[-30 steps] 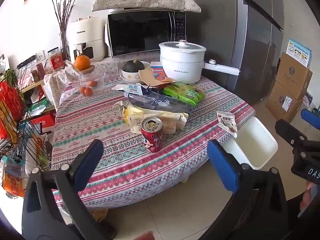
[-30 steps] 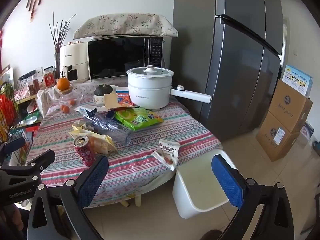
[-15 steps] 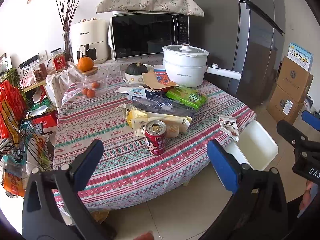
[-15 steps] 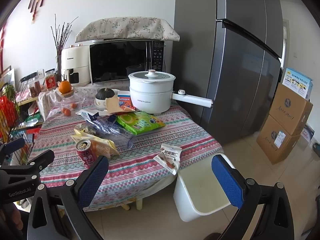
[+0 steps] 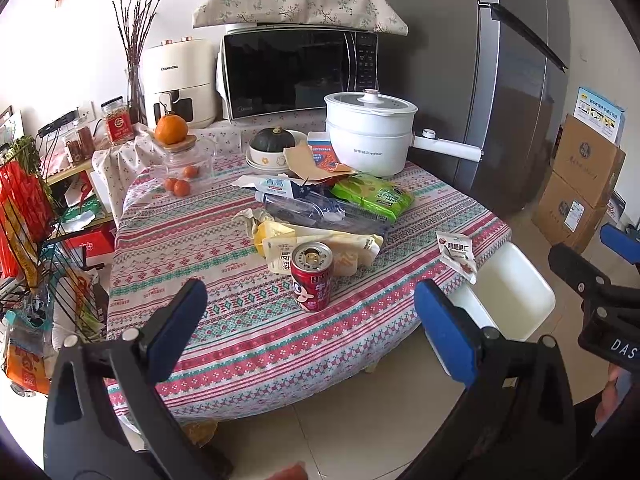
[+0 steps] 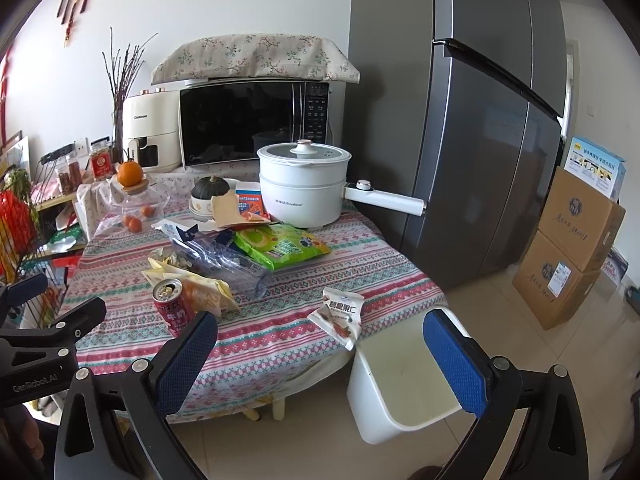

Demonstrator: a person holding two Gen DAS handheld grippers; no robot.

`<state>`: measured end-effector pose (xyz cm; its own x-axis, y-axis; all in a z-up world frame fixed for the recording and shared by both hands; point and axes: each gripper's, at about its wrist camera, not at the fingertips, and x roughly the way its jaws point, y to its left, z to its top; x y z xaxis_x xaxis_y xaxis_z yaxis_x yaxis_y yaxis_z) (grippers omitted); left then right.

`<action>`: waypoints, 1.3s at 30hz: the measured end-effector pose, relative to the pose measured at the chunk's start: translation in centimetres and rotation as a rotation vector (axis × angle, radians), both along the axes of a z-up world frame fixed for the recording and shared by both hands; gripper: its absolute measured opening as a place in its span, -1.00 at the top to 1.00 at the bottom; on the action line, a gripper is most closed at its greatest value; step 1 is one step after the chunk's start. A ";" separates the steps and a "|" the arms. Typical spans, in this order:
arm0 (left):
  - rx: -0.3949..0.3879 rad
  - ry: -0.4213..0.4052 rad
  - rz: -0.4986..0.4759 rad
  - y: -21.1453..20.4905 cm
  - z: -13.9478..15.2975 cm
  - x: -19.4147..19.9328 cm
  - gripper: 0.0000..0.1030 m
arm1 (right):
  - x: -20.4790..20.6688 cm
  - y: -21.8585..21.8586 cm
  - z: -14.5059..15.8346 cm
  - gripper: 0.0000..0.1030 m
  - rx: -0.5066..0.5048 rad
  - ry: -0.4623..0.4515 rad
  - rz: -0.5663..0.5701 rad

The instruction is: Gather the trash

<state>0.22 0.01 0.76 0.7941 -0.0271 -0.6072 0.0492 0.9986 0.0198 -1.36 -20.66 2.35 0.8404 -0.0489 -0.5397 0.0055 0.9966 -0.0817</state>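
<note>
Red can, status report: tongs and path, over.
Left tongs and right tongs open, empty. Red can upright on table, untouched. White bin beside table. Nothing blocking the can.

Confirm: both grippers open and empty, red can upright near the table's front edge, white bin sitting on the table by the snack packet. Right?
One error: the white bin stands on the floor beside the table, not on it; the right wrist view shows this. The snack packet lies at the table edge above it. The rest holds: left gripper and right gripper are open and empty, and the red can is upright.
</note>
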 end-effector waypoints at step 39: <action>-0.031 -0.020 0.018 1.0 0.5 0.4 -0.99 | -0.1 -0.3 -0.1 -1.00 0.003 -0.008 -0.012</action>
<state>0.63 1.03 1.25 0.8065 -0.0307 -0.5904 0.0308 0.9995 -0.0099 -1.47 -20.98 2.22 0.8438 -0.0578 -0.5335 0.0185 0.9967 -0.0787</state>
